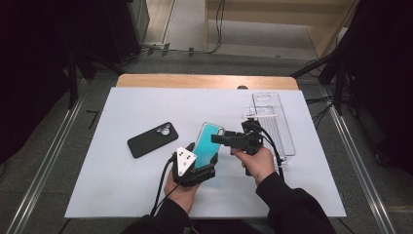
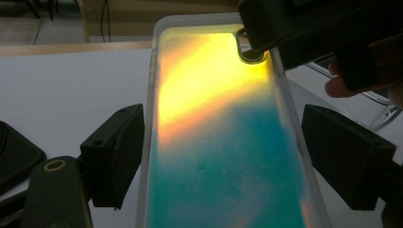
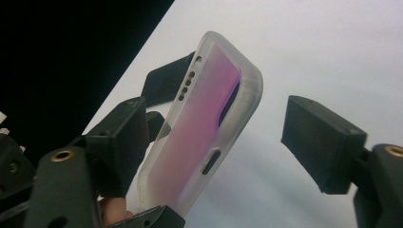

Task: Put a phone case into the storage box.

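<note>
— Where was the phone case (image 1: 208, 141)?
— We held it above the white table (image 1: 122, 185), long axis pointing away, between our left gripper's (image 2: 223, 156) spread jaws; our right gripper (image 3: 214, 142) also gaped, bare tabletop around.

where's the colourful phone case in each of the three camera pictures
High view: phone case at centre, tilted between both grippers.
Left gripper view: phone case runs up the middle, teal low, yellow high.
Right gripper view: phone case stands centre-left, pinkish.
Shared landmark: the white table sheet.
</note>
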### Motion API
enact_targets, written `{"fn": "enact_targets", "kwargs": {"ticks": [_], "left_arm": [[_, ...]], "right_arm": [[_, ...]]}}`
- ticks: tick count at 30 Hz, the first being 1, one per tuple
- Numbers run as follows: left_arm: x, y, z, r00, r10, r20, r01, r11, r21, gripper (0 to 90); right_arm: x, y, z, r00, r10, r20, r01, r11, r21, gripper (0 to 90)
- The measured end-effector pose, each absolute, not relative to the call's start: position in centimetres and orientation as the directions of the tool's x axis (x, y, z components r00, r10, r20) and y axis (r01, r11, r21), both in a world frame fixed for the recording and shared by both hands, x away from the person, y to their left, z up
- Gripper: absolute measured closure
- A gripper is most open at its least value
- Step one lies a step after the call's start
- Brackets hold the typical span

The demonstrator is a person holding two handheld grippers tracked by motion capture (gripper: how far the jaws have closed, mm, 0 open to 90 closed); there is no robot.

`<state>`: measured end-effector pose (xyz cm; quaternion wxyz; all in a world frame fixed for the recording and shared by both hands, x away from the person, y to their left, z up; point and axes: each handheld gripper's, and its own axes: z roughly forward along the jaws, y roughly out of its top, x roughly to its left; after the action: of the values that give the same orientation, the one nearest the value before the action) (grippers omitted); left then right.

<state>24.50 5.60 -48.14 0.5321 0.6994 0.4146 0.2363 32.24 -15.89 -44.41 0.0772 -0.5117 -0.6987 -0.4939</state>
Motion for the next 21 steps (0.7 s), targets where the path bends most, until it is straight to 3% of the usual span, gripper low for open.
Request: {"fn": "enact_targets", "kwargs": {"ticks": [8, 21], "left_arm": [[24.32, 5.53, -47.94, 0.546, 0.827, -0.132, 0.34, -0.075, 0.938, 17.2], [24.21, 5.38, -48.03, 0.548, 0.828, -0.121, 0.323, -0.076, 0.943, 16.9]], "right_arm": [[32.41, -15.87, -44.29, -0.442, 0.638, 0.631, 0.803, -0.032, 0.595, 67.8], [32.32, -16.07, -43.71, -0.431, 0.606, 0.669, 0.813, -0.06, 0.578, 75.2]]}}
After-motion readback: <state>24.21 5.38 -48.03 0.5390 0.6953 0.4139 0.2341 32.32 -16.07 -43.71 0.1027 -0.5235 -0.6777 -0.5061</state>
